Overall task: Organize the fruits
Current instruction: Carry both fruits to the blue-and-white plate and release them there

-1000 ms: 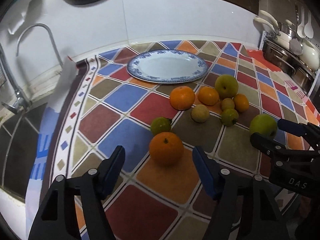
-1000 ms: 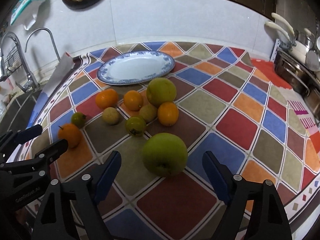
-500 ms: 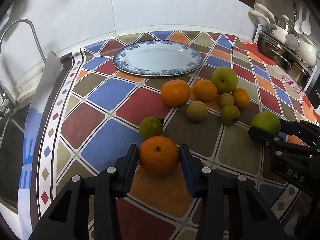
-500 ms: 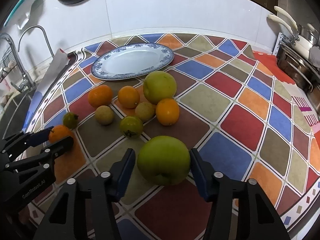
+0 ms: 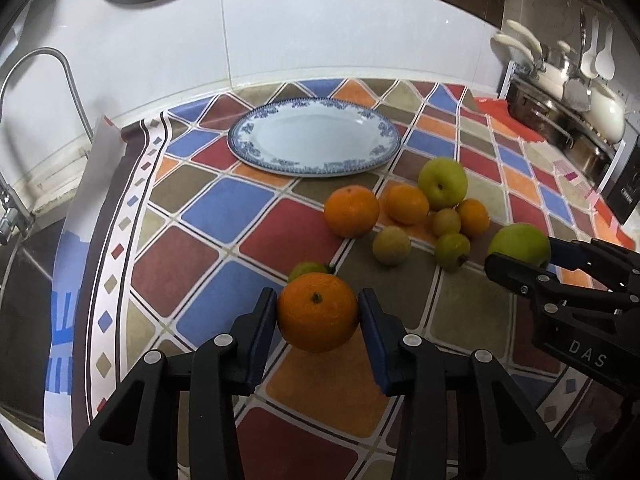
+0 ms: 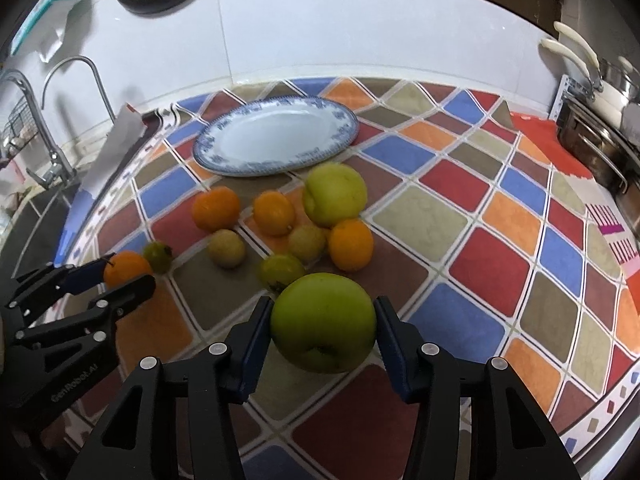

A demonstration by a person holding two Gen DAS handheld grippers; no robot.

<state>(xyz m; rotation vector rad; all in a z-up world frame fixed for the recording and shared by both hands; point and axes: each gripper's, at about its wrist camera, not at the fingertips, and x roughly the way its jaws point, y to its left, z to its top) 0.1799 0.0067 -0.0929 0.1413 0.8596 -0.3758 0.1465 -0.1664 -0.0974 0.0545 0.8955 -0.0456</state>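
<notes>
My left gripper (image 5: 318, 320) is shut on an orange (image 5: 317, 311) and holds it just above the checkered cloth. My right gripper (image 6: 323, 326) is shut on a big green apple (image 6: 323, 322), also lifted a little. An empty blue-rimmed white plate (image 5: 314, 160) lies at the back; in the right wrist view it (image 6: 276, 162) is at upper left. Between plate and grippers lies a cluster of fruit: oranges (image 5: 351, 211), a green apple (image 5: 442, 184) and several small yellow-green fruits (image 5: 391, 245). A small green fruit (image 5: 308, 269) sits right behind the held orange.
A sink with a tap (image 5: 60, 72) lies to the left past the cloth's edge. A rack with pots and ladles (image 5: 568, 92) stands at the right. A white tiled wall (image 5: 320, 32) closes the back. The counter's front edge is near both grippers.
Both grippers closed from open onto their fruit: left on the orange, right on the green apple. Both fruits now sit slightly raised off the cloth.
</notes>
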